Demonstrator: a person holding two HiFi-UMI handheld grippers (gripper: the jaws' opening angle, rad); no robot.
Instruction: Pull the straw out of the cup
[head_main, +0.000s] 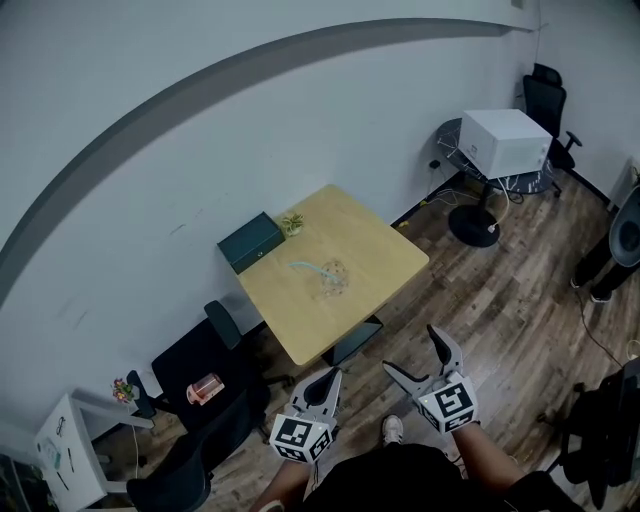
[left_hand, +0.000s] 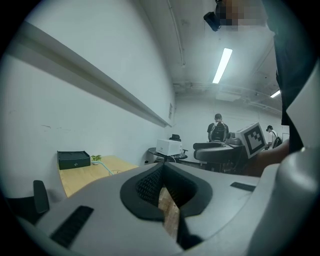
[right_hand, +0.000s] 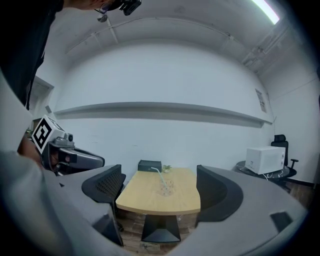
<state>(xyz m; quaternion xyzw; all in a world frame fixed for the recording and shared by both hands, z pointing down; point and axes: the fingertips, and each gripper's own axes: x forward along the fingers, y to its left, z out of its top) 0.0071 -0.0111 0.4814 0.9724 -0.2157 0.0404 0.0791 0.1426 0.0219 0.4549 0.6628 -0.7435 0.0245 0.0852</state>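
Observation:
A clear cup with a pale blue straw leaning out of it to the left stands near the middle of a wooden table. Both grippers are held low, well short of the table's near edge. My left gripper is shut with nothing in it; in the left gripper view its pads meet. My right gripper is open and empty. The right gripper view frames the cup and straw far off between the spread fingers.
A dark green box and a small plant sit at the table's wall edge. Black chairs stand left, one with a pink item. A white box rests on a round side table at the right. People stand far off.

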